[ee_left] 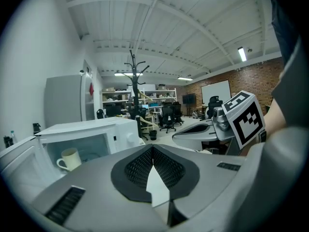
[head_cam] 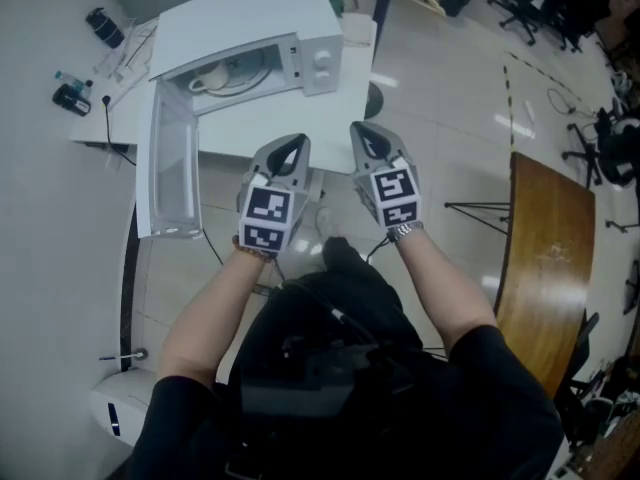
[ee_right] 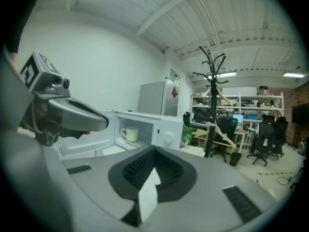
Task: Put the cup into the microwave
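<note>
left tongs (ee_left: 152, 151) and right tongs (ee_right: 154, 153) closed, empty; gripper views show cup (ee_right: 129, 134) side-on inside microwave (head_cam: 250, 23), head view from above.

Ceiling strip lights (ee_left: 242, 53) give bright, even light with only soft shadows, and they glare in white patches off the glossy floor (head_cam: 455, 78). Both gripper views are fisheye: lines bow toward the edges, corners go black, and the nearest foreground looks soft.
</note>
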### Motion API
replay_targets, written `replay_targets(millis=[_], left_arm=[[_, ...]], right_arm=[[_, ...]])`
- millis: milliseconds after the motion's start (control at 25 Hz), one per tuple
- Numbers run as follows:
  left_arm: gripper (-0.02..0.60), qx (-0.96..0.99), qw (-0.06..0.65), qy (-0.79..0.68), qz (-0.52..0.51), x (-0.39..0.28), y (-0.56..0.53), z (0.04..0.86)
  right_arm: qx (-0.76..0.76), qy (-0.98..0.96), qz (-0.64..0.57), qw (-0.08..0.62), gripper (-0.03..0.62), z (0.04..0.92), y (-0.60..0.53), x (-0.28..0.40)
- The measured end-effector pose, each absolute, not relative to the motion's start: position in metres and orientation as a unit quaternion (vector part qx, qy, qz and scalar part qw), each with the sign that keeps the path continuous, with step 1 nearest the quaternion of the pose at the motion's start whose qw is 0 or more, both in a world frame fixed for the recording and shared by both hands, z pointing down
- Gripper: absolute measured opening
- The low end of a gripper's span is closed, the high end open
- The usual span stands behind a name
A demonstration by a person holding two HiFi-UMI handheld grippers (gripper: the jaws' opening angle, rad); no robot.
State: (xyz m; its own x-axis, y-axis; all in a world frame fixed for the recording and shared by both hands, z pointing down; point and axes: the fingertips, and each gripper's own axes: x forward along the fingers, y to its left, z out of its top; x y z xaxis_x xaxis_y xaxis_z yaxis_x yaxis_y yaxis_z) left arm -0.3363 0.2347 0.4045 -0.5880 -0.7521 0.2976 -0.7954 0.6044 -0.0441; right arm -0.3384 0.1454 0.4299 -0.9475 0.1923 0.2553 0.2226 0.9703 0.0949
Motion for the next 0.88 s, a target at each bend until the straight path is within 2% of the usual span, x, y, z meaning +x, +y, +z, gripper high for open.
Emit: replay_targets(millis=[520, 880], left_arm=[[0.002, 0.548, 0.117, -0.821, 0.106, -0.28, 0.112, 0.402], [0.002, 0.624, 0.115, -0.764, 0.116, -0.216, 0.007, 0.41]], right_arm=[[0.01, -0.99, -0.042, 0.138, 0.0, 0.426, 0.033, -0.256], [0.089, -0.984, -0.02, 0.153, 0.0, 0.435, -0.055, -0.181]])
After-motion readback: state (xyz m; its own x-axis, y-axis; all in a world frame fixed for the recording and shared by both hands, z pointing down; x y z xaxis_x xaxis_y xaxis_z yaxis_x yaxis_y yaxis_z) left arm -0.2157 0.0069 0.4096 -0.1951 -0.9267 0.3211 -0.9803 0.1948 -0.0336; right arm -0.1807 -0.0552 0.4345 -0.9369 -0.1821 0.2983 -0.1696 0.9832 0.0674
